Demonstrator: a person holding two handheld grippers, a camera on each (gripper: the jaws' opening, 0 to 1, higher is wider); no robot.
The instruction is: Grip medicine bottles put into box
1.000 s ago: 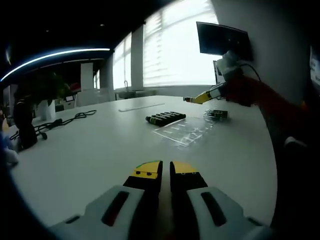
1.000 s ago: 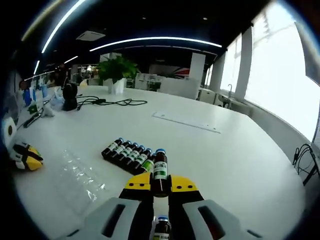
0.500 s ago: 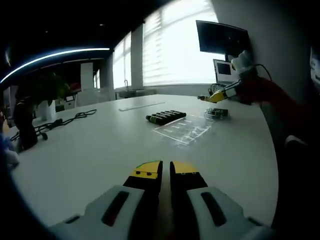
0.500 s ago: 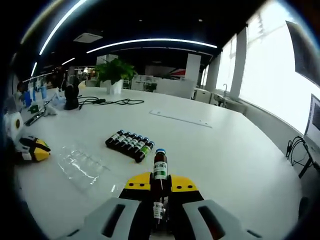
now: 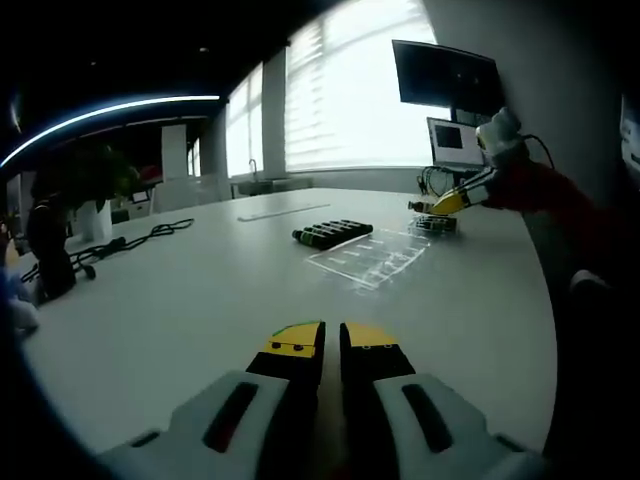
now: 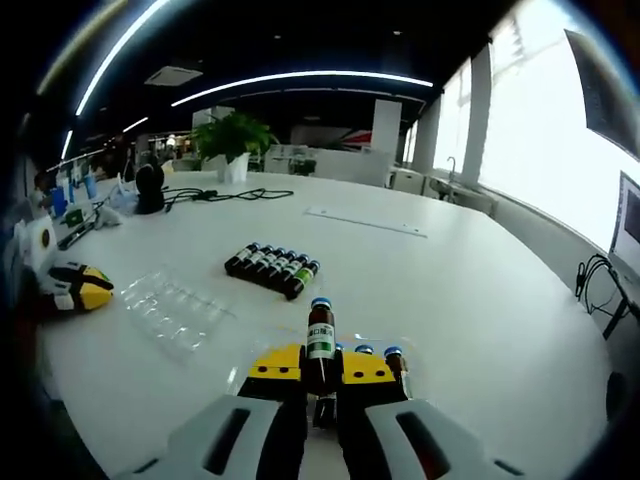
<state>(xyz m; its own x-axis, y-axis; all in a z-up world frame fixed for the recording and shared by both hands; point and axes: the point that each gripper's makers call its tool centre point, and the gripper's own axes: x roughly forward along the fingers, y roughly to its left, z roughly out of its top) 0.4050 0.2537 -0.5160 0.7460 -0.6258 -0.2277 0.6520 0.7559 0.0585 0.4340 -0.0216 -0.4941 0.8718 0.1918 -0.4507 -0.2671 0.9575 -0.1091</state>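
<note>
**Right gripper holds one bottle above the clear tray; left gripper idle with jaws together**

In the right gripper view, the right gripper (image 6: pixel 322 368) has its yellow-tipped jaws clamped on a small brown medicine bottle (image 6: pixel 320 342) with a blue cap and a green-and-white label. The bottle stands upright between the jaws, its cap rising above them. Just beyond the jaw tips lies a clear plastic box (image 6: pixel 400 345) on the white table (image 6: pixel 480 300), and at least two blue-capped bottles (image 6: pixel 393 358) already sit in it, just right of the held one. Whether the held bottle touches the box cannot be told.

Farther out on the table, a row of dark bottles (image 6: pixel 273 270) lies on its side, packed close together. Left of that row rests a second clear tray (image 6: pixel 172 311) with moulded pockets. Near the left edge of this view the left gripper (image 6: pixel 80 289) rests low over the table.

In the left gripper view, that gripper's own jaws (image 5: pixel 332 343) are together with nothing between them, low over bare tabletop. Across the table, a red sleeve (image 5: pixel 545 195) reaches in from the right, carrying the right gripper down beside the box. A monitor (image 5: pixel 445 78) hangs on the wall behind, and black cables (image 5: pixel 130 240) trail over the table at left
</note>
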